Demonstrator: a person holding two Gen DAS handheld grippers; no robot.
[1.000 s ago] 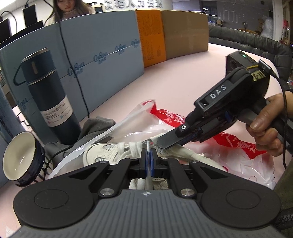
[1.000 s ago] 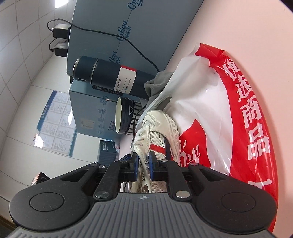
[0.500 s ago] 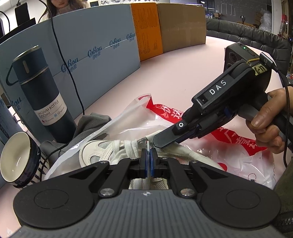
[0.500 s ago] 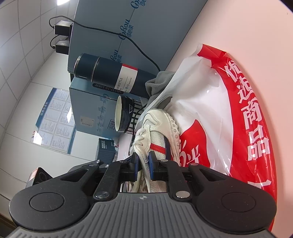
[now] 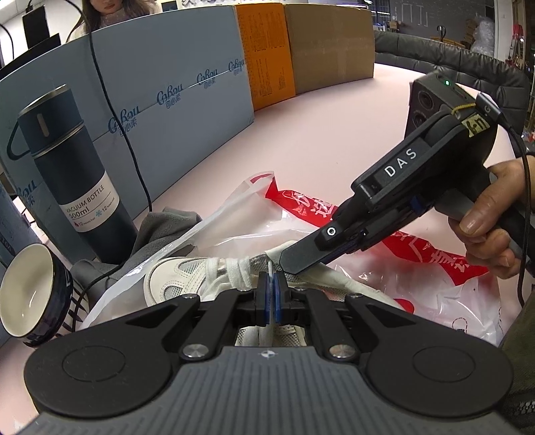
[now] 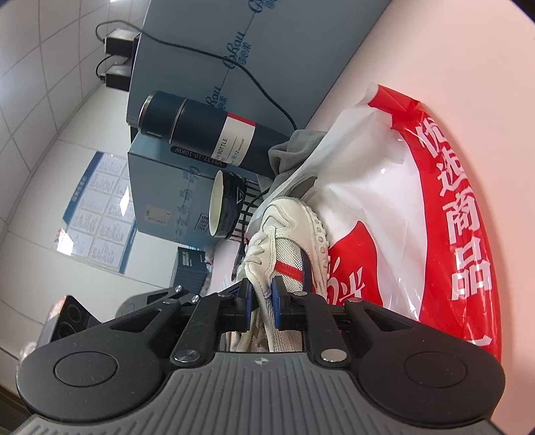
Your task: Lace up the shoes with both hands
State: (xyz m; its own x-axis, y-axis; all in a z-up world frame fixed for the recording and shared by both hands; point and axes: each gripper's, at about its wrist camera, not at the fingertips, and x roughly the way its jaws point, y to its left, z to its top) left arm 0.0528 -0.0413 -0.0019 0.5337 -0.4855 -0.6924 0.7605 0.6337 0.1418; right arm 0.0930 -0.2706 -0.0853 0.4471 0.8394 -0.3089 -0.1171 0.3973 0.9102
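A white sneaker [image 5: 177, 281] with a red and blue side stripe [image 6: 291, 271] lies on a red and white plastic bag [image 5: 384, 254]. My left gripper [image 5: 270, 287] is shut on the tip of a white lace [image 5: 269, 267], which pokes up between its blue pads. My right gripper [image 6: 262, 292] is closed on the shoe's laced upper edge, with white fabric pinched between its pads. In the left wrist view the right gripper [image 5: 284, 261] comes in from the right, held by a hand [image 5: 485, 227], its tip just beside the lace end.
A dark vacuum bottle [image 5: 67, 174], a bowl [image 5: 30, 294] on its side and a grey cloth [image 5: 160, 227] crowd the shoe's toe end. Blue-grey panels [image 5: 167, 83] with a black cable, and cardboard boxes [image 5: 327, 43], line the pink table [image 5: 317, 134]. A person [image 5: 110, 10] sits behind the panels.
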